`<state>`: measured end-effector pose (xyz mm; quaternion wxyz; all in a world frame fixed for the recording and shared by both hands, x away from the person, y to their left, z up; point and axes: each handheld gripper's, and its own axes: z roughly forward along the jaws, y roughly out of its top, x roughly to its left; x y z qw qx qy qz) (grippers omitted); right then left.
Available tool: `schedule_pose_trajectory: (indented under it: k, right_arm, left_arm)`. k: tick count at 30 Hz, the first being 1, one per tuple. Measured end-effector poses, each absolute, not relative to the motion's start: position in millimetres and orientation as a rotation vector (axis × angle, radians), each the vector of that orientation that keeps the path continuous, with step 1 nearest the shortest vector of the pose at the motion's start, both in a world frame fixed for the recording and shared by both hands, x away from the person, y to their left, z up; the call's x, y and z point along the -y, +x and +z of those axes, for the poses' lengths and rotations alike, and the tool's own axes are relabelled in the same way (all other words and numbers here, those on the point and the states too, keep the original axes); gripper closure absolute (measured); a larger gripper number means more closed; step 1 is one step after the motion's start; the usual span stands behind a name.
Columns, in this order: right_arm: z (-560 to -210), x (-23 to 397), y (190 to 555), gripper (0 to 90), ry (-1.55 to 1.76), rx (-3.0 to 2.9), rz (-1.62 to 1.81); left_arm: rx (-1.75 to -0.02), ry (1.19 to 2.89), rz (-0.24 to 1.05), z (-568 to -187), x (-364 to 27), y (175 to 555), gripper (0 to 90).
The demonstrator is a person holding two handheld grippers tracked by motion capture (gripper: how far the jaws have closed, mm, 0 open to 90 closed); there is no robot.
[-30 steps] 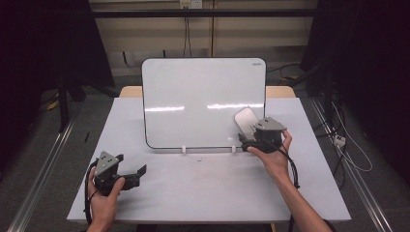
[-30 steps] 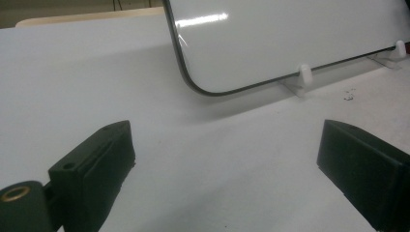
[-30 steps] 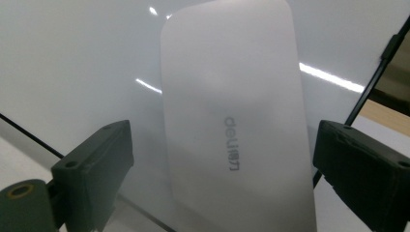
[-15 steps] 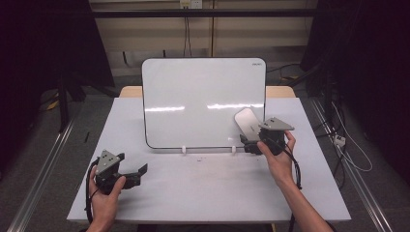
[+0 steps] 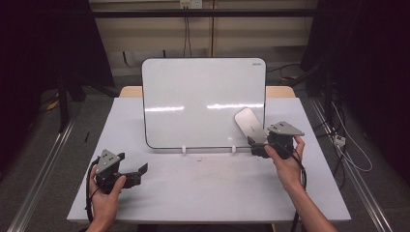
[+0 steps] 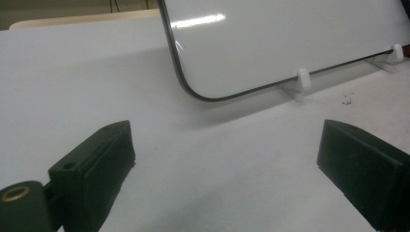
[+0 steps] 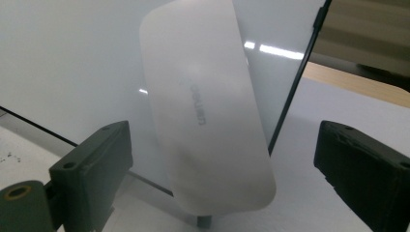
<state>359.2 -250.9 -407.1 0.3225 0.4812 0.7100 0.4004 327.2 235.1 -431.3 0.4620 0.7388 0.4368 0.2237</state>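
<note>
Since the earlier frames your right gripper (image 5: 261, 145) has drifted a little to the right along the front of the whiteboard (image 5: 203, 101), and the eraser (image 5: 249, 123) has travelled with it, so it now stands over the board's lower right corner rather than further in. Within the last half second its fingers (image 7: 96, 164) have closed a touch from their widest, with the eraser standing between them. Your left gripper (image 5: 133, 173) has stayed where it was, low at the near left of the bench (image 5: 208, 193), its fingers (image 6: 101, 159) wide apart with bare bench between them.

The eraser is a pale, flat, rounded-oblong piece, tilted so its top leans left in the high view, with faint lettering along its face in the right gripper view. There it stands between the two spread fingers with clear gaps on both sides, and a small grey stub (image 7: 204, 221) shows under its lower edge. I cannot tell whether the fingers grip that stub or whether the eraser's face touches the board.

The whiteboard stands upright on two small white feet (image 5: 183, 150) at the middle of the bench, clean, with light streaks reflected across it. Its dark right edge runs just beside the eraser.
</note>
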Motion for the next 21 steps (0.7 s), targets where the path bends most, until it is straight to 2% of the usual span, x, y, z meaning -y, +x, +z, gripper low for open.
schedule_pose_trajectory:
  k: [21]
  right_arm:
    - [-417, 271, 323, 7.7, 1.284, -1.822, 1.048]
  left_arm:
    - [-1.082, 1.813, 0.555, -432, -233, 329, 6.1]
